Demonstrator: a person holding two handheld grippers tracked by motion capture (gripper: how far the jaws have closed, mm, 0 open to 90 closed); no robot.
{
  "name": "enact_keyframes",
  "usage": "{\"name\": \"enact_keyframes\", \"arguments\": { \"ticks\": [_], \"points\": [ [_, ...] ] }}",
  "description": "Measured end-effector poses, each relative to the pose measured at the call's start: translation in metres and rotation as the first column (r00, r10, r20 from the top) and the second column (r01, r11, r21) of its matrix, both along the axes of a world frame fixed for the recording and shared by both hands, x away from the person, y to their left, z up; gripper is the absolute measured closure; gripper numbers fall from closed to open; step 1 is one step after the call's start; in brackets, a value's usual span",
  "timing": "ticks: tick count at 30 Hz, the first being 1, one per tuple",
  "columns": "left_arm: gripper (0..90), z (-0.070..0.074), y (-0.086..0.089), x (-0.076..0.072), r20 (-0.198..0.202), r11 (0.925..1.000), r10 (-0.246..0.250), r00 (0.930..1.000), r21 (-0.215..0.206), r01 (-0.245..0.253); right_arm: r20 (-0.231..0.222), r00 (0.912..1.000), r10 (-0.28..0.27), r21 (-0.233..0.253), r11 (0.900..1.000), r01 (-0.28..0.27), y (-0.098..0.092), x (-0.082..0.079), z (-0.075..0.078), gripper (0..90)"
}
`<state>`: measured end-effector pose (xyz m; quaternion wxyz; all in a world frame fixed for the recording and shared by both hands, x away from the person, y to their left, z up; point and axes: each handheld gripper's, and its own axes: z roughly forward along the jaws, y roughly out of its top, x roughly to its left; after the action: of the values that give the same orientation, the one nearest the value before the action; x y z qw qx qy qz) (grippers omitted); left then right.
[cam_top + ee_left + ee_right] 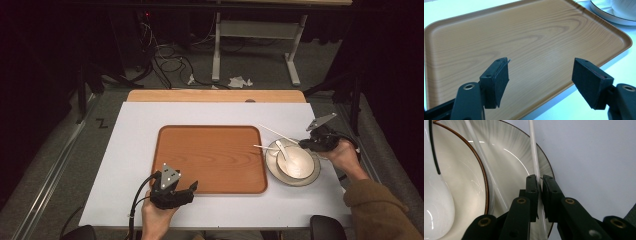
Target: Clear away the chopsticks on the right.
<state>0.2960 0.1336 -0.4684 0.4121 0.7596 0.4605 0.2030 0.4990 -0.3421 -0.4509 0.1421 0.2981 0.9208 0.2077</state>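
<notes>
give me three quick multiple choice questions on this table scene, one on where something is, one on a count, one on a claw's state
1. Where does the white plate with the bowl sit?
A. on the brown wooden tray
B. on the white table right of the tray
C. on the floor

2. How many thin white chopsticks are there?
A. two
B. four
C. none

3. What state is the right claw in?
A. wide open over the tray
B. shut on nothing
C. shut on one chopstick

Answers:
1. B: the high view shows the plate on the white table beside the brown wooden tray's right edge.
2. A: two white sticks cross the plate in the high view.
3. C: the right gripper view shows its jaws pressed on a chopstick; the left claw is open above the tray.
</notes>
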Motion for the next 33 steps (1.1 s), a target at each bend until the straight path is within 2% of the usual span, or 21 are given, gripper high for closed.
{"name": "enact_keyframes", "arguments": {
  "ticks": [8,12,16,24,26,33],
  "points": [
    [30.0,-0.001,-0.001,0.002,-0.008,1.0,-0.005,1.0,0.007,0.005,0.013,0.9998,-0.017,0.005,1.0,0.017,0.0,-0.002,-0.001,85.3],
    [30.0,-0.002,-0.005,0.006,-0.027,0.9993,-0.035,0.999,0.008,0.035,0.041,0.9984,-0.037,0.021,0.999,0.036,-0.001,-0.009,0.004,85.4],
    [30.1,-0.001,-0.011,0.01,-0.026,0.9973,-0.073,0.997,0.005,0.073,0.067,0.9953,-0.07,0.038,0.997,0.067,-0.004,-0.019,0.014,85.4],
    [30.2,0.0,-0.024,0.022,-0.026,0.9889,-0.148,0.9886,-0.011,0.148,0.128,0.9796,-0.155,0.097,0.985,0.143,-0.012,-0.051,0.037,85.4],
    [30.3,0.0,-0.026,0.026,-0.03,0.9864,-0.164,0.986,-0.019,0.163,0.149,0.9722,-0.18,0.121,0.979,0.163,-0.012,-0.062,0.044,85.4],
    [31.3,-0.002,-0.032,0.038,-0.043,0.9771,-0.205,0.9779,-0.069,0.201,0.2,0.9569,-0.21,0.161,0.97,0.18,-0.007,-0.092,0.066,85.4]
  ]
}}
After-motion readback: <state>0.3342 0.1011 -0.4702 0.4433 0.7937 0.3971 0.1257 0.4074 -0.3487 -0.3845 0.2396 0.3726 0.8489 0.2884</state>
